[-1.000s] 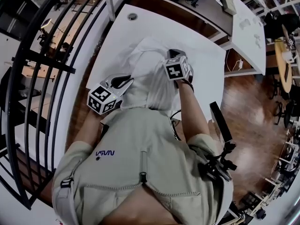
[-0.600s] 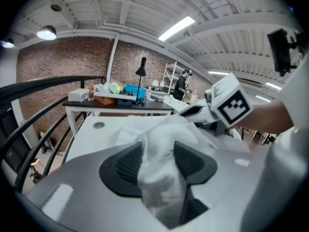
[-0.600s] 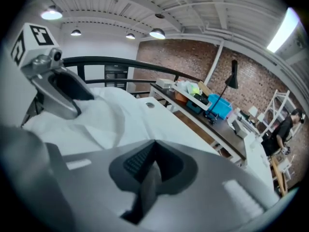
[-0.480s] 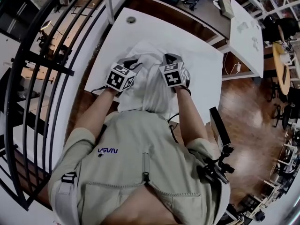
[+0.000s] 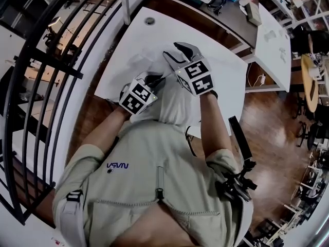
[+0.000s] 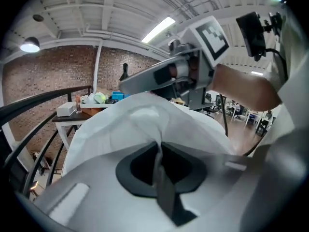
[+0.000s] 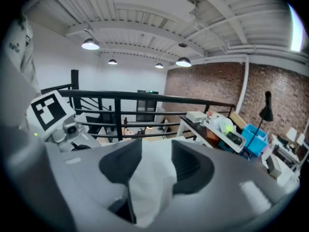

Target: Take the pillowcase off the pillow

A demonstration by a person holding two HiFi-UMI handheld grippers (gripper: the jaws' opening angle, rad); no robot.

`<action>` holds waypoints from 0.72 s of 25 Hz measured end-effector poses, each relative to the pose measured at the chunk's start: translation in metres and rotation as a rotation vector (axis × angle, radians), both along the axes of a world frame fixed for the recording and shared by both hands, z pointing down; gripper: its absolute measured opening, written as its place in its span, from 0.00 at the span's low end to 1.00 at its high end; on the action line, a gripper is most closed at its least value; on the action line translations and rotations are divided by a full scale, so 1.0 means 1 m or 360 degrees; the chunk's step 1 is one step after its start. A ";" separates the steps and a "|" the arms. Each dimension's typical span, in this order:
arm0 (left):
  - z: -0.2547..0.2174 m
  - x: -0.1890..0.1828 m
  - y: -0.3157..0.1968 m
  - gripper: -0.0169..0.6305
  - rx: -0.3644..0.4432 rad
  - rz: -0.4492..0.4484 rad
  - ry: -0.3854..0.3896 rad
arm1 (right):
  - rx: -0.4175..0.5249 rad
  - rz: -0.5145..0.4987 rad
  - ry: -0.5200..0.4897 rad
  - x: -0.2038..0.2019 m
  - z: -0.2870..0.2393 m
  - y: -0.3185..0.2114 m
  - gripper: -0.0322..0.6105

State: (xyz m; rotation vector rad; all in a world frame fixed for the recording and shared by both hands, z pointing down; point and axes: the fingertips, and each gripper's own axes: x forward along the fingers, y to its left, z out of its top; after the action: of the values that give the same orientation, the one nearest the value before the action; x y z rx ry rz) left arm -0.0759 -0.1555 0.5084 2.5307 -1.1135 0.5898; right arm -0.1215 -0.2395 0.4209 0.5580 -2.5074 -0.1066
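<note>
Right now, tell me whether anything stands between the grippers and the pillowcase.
Nothing visible does. The left gripper has just closed its jaws on a fold of the pillowcase. The right gripper has just opened its jaws, with the same cloth between them.

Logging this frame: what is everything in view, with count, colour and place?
pillowcase: one, white, on the near table
table: one, white, in front of the person
second table: one, white, far right
railing: one, black, left of the table
floor: wooden, brown, right of the table
jacket: one, beige, on the person
left gripper: one, grey, jaws just closed on a thin pillowcase fold
right gripper: one, grey, jaws just opened, white fabric loose between them
</note>
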 end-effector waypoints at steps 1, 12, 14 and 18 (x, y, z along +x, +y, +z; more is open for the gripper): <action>-0.003 0.004 0.004 0.07 0.0024 0.0022 -0.0012 | 0.0009 -0.0049 0.0061 -0.010 0.007 0.002 0.35; -0.028 0.013 0.044 0.06 0.0209 0.0095 0.0000 | 0.0114 0.0188 0.0331 -0.011 0.022 -0.039 0.06; -0.039 0.010 0.052 0.06 0.0259 0.0094 0.0035 | 0.0123 0.0295 0.0340 0.006 0.023 -0.054 0.06; -0.041 -0.009 0.058 0.06 0.0282 0.0021 0.0070 | 0.0104 0.0594 0.0374 0.062 0.034 -0.086 0.06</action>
State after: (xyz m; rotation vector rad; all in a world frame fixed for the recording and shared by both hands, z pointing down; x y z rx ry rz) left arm -0.0850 -0.0979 0.4675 2.6881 -1.1819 0.4547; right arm -0.0597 -0.3255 0.4548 0.9701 -2.1409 -0.1055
